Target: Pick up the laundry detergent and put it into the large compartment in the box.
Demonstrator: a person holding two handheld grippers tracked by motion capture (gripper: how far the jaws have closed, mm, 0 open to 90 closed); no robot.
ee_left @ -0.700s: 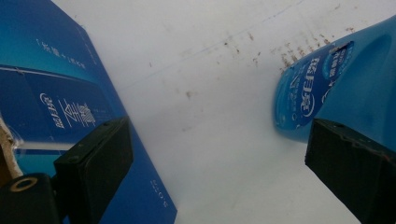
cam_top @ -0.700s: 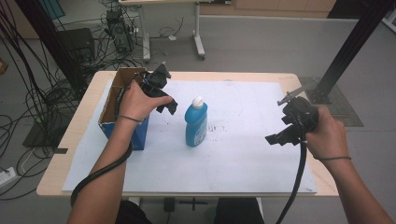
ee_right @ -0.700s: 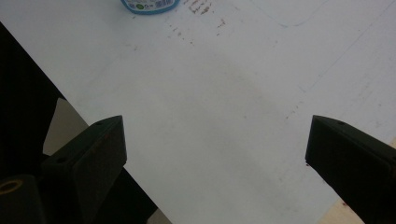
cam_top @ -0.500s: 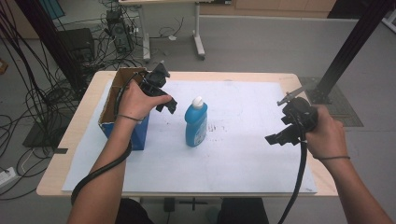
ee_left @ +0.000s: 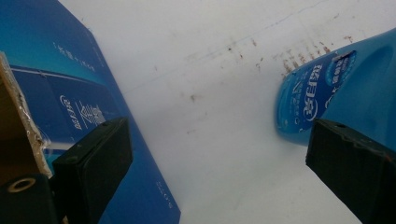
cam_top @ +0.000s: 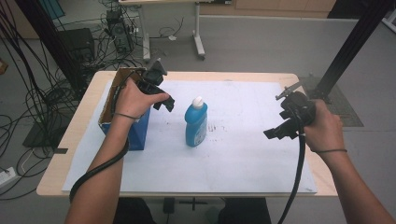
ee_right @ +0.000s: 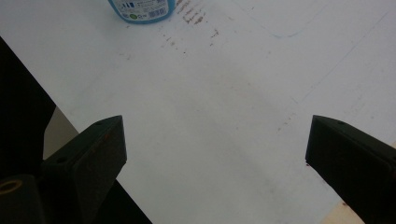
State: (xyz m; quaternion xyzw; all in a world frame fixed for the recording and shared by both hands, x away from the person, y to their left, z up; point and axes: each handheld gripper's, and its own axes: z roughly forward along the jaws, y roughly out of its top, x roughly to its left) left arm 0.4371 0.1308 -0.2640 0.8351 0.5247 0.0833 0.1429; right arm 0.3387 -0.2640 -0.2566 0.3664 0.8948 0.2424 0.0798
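Left hand-held gripper (cam_top: 164, 101) spread, empty, between blue box (cam_top: 136, 131) and upright blue bottle (cam_top: 195, 122); right hand-held gripper (cam_top: 275, 133) spread over the white surface (cam_top: 243, 154).

bottle (ee_left: 327, 93), box (ee_left: 70, 93): print unreadable

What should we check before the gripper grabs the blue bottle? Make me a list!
1. Left gripper jaws open: ok, wide apart with nothing between them.
2. Blue bottle standing upright on the white sheet: ok.
3. Bottle's white cap on: ok.
4. Bottle between the left jaws: not ok, it sits off to one side, behind one jaw, in the left gripper view.
5. Blue box clear of the bottle: ok, a gap shows between them.
6. Right gripper out of the way: ok, open, apart from the bottle.
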